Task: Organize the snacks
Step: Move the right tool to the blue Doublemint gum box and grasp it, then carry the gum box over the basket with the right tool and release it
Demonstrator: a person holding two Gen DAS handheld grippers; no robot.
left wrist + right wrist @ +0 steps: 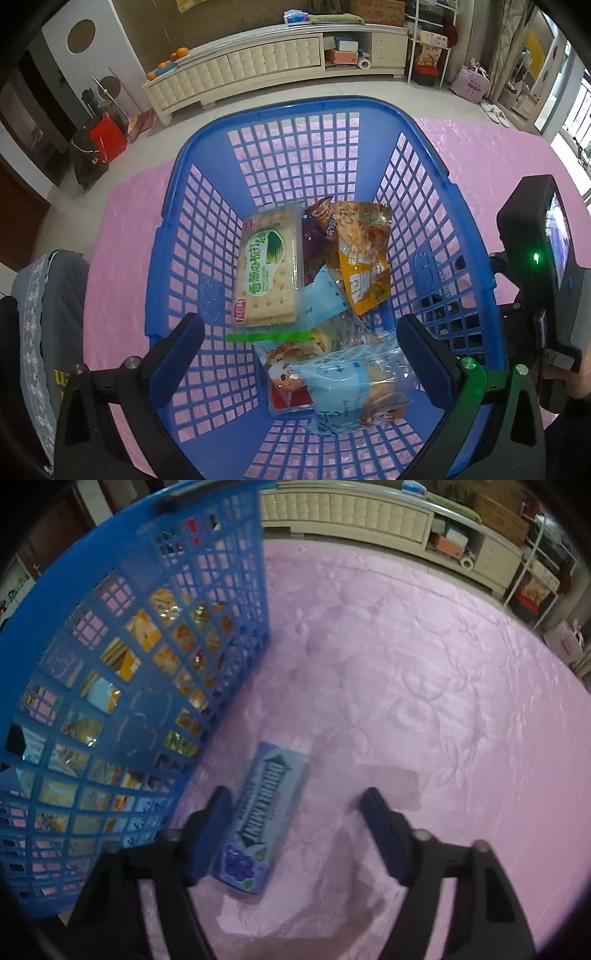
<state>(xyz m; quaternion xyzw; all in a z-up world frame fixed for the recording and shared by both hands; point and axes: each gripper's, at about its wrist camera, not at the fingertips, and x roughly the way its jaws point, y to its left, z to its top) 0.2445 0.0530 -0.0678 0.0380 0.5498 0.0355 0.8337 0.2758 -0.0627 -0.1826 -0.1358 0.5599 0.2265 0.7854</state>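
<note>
Left gripper (299, 354) points steeply down into the blue basket (465, 221), jaws wide apart with nothing between the pads; both blue fingers hang above the basket floor, clear of the contents. Basket sits on a pink quilted cloth (480, 147). Inside it: cracker pack (267, 271) with green print lying flat at left; orange snack bag (364, 254) tilted against the right of centre; a purple-and-brown wrapper (317, 225) partly hidden between those two; a light blue sachet (323, 299) near centre; a clear-and-blue wrapped pastry (354, 391) at the near side, lying over a red-based packet with a cartoon face (286, 380). Right gripper (295, 812) is outside the basket, on its right, pointing down at the cloth (424, 664). A light blue gum pack (264, 816) with a grape picture at its near end lies flat on the cloth, just beside the basket wall (147, 664). The pack lies between the right jaws, which stand apart: left finger (210, 823) is right at the pack's left edge, contact not resolvable in the blur; right finger (380, 830) is well clear of the pack. View is motion-blurred. The right device's black body with a lit green light (535, 257) shows at the basket's right rim in the left view.
</note>
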